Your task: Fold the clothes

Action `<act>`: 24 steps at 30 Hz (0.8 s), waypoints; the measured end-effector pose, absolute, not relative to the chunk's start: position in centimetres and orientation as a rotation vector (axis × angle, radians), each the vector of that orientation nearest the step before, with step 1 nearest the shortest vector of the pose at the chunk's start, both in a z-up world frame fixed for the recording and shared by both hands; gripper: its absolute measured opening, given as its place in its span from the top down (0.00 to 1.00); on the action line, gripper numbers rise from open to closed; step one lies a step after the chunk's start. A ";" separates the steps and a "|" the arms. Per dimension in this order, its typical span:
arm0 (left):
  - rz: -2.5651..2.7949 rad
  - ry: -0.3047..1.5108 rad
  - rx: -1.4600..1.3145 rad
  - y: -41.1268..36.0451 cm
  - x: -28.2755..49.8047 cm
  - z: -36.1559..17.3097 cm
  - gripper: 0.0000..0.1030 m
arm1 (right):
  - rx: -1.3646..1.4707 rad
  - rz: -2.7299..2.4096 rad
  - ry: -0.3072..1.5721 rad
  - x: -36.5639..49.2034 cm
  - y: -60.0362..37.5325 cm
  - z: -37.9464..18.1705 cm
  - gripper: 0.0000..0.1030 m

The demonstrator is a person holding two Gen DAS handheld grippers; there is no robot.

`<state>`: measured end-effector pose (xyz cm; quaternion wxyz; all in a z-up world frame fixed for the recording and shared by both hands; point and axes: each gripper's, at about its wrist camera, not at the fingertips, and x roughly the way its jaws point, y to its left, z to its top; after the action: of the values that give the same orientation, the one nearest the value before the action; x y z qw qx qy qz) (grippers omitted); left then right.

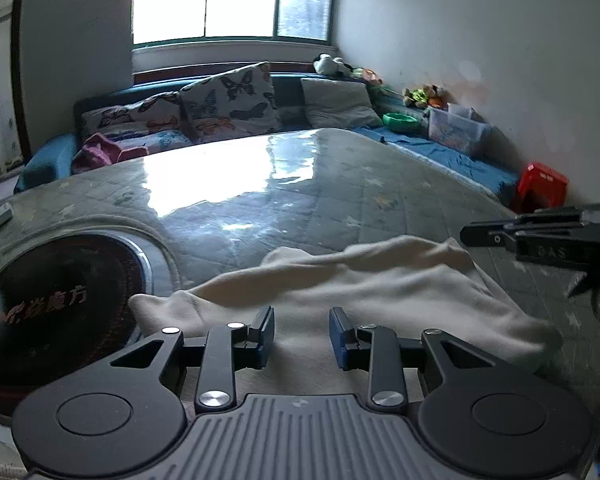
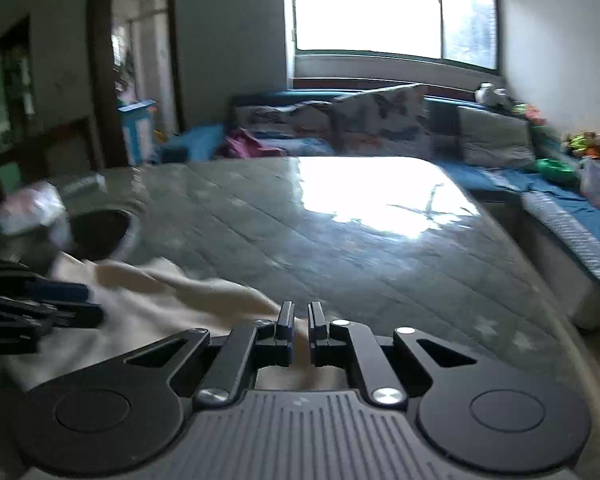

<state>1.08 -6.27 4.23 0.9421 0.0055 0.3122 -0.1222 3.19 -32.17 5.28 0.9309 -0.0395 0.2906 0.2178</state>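
Note:
A cream garment (image 1: 380,284) lies rumpled on the glossy grey-green table (image 1: 300,200). My left gripper (image 1: 302,334) is open and empty, just above the garment's near part. My right gripper (image 2: 301,330) has its jaws nearly closed with a narrow gap between them, at the garment's (image 2: 172,300) right edge; I cannot tell whether cloth is pinched. The right gripper also shows in the left wrist view (image 1: 540,236) at the right, over the garment's far corner. The left gripper shows blurred at the left edge of the right wrist view (image 2: 40,312).
A round dark hotplate (image 1: 56,308) is set into the table at the left, touching the garment's left end. A blue sofa (image 1: 440,148) with butterfly cushions (image 1: 228,100) runs behind and right of the table. A red box (image 1: 542,188) and a plastic bin (image 1: 456,128) stand at the right.

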 end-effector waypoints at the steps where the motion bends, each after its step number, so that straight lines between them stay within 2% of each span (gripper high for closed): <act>1: -0.236 0.637 0.007 -6.0 1.2 4.2 0.68 | -0.072 0.456 0.594 3.3 -32.1 5.4 0.94; 14: -0.117 0.661 -0.075 -1.3 2.5 3.7 0.66 | -0.076 0.472 0.653 5.6 -30.3 4.1 0.93; 24: -0.208 0.632 -0.043 -4.6 4.6 5.3 0.66 | -0.109 0.545 0.644 6.2 -27.7 4.8 0.92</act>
<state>4.64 -4.58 5.25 0.9450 -0.0212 0.3102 -0.1019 6.23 -27.73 4.82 0.9109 -0.0530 0.3123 0.2643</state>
